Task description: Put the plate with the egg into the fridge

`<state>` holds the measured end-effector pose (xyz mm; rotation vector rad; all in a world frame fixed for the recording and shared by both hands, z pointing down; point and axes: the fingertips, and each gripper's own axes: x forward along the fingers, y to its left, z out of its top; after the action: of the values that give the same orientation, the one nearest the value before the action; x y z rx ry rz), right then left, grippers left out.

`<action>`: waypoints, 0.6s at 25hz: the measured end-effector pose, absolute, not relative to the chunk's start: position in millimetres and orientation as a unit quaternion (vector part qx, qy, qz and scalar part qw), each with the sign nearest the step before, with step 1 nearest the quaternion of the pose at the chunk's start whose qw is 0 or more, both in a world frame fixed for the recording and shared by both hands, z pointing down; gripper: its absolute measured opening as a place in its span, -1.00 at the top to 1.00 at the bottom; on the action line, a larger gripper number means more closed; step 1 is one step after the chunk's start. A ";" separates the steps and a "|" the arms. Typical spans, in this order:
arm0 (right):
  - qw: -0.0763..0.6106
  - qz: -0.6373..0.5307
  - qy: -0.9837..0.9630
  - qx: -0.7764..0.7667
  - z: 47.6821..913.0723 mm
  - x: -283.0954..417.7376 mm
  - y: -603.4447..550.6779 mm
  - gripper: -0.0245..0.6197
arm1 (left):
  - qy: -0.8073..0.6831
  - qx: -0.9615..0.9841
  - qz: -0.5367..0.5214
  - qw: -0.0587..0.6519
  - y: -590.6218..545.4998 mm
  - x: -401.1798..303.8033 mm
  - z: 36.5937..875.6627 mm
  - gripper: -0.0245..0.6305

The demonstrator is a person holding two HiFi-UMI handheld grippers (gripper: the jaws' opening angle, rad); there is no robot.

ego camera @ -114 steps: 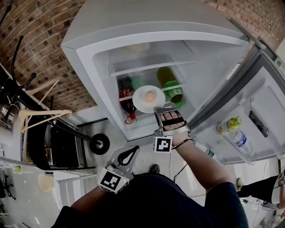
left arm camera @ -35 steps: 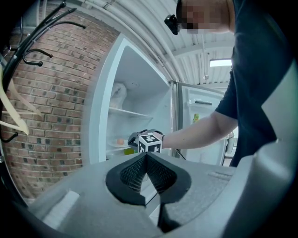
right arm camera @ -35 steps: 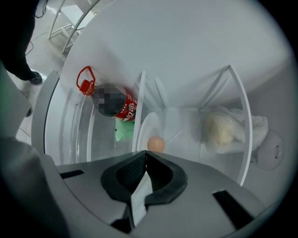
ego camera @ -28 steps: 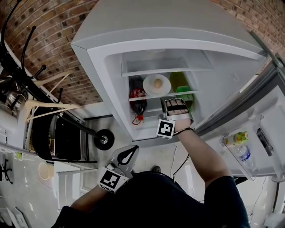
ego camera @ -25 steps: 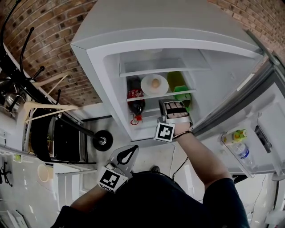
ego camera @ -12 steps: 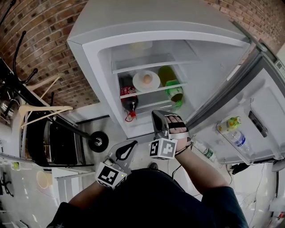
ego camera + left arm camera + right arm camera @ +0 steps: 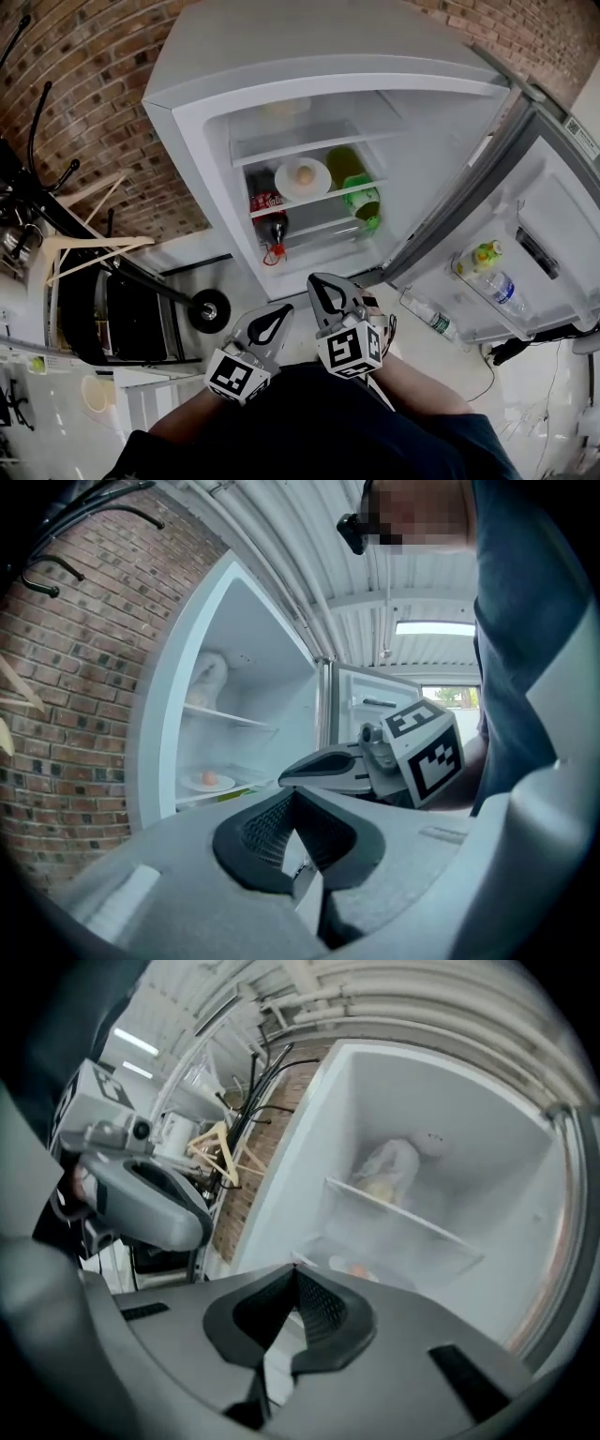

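The white plate with the brown egg rests on the middle shelf of the open fridge. It lies between a cola bottle and a green bottle. My right gripper is shut and empty, held low in front of the fridge, well clear of the plate. Beside it, on its left, my left gripper is also shut with nothing in it. In the left gripper view the plate and the right gripper show beyond my shut left gripper. The right gripper view shows the egg faintly.
The fridge door stands open at the right, with bottles in its rack. A wrapped item sits on the top shelf. At the left are a brick wall, a wooden hanger and a black rack with a wheel.
My right gripper has drawn back from the shelf and down toward my body, ending beside the left gripper. The plate with the egg stays on the shelf.
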<state>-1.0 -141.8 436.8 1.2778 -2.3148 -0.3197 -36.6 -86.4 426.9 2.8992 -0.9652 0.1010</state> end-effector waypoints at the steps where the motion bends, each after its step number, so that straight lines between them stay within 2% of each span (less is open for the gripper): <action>1: 0.215 -0.091 -0.855 0.463 437.8 -3.7 -137.3 0.89 | -0.315 0.947 0.032 0.044 -86.2 -36.7 426.7 0.95; 7: 0.071 0.047 -0.894 0.440 442.8 -13.4 -118.6 0.90 | -0.316 0.947 0.029 0.053 -88.8 -39.3 426.2 0.95; 15: 0.012 0.051 -0.906 0.421 436.7 -18.9 -105.8 0.90 | -0.316 0.947 0.027 0.056 -90.8 -37.9 427.1 0.95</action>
<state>-18.9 -105.8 436.7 1.3116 -2.8233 0.1580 -37.9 -90.8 427.1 2.8724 -0.9593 0.0833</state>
